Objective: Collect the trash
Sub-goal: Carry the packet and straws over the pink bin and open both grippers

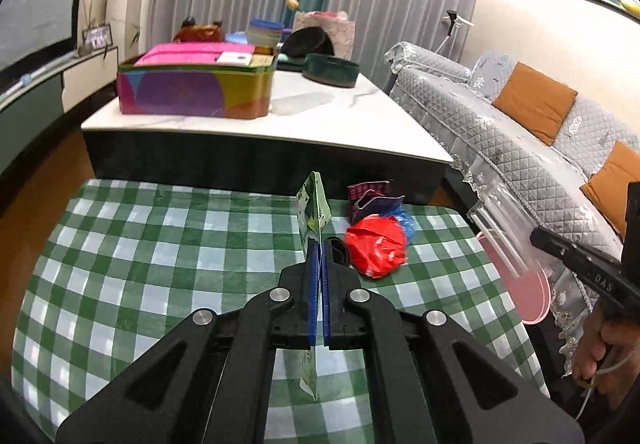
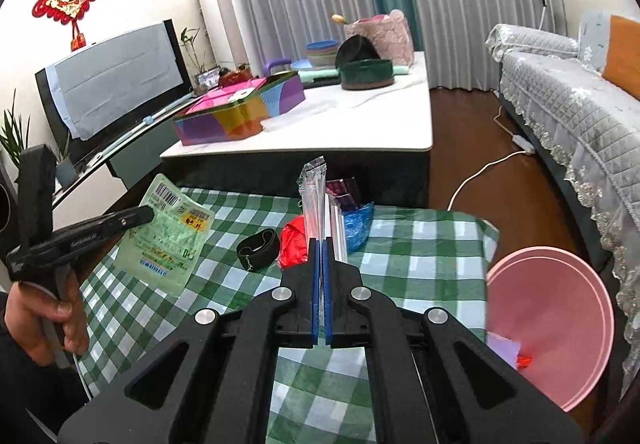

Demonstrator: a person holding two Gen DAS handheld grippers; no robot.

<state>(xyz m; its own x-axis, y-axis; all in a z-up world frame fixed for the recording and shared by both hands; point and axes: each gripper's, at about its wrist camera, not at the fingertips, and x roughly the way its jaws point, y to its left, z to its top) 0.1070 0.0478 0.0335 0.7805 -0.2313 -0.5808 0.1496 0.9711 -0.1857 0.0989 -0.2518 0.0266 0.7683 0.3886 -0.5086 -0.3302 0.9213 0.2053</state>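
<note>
Above checked cloth (image 1: 160,244), left fingers (image 1: 316,256) pinch barcoded green packet (image 2: 168,232); right fingers (image 2: 316,256) clamp clear wrapper (image 2: 314,196).

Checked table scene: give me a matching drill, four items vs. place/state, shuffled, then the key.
Items:
1. green packet
2. clear plastic sleeve
3. red crumpled bag
4. pink bin

Place/state:
A. lying loose on the checked cloth
B. clamped in the left claw
C. beside the table's right edge, scraps inside
D. clamped in the right claw

Pairs: 1-B, 2-D, 3-A, 4-C
</note>
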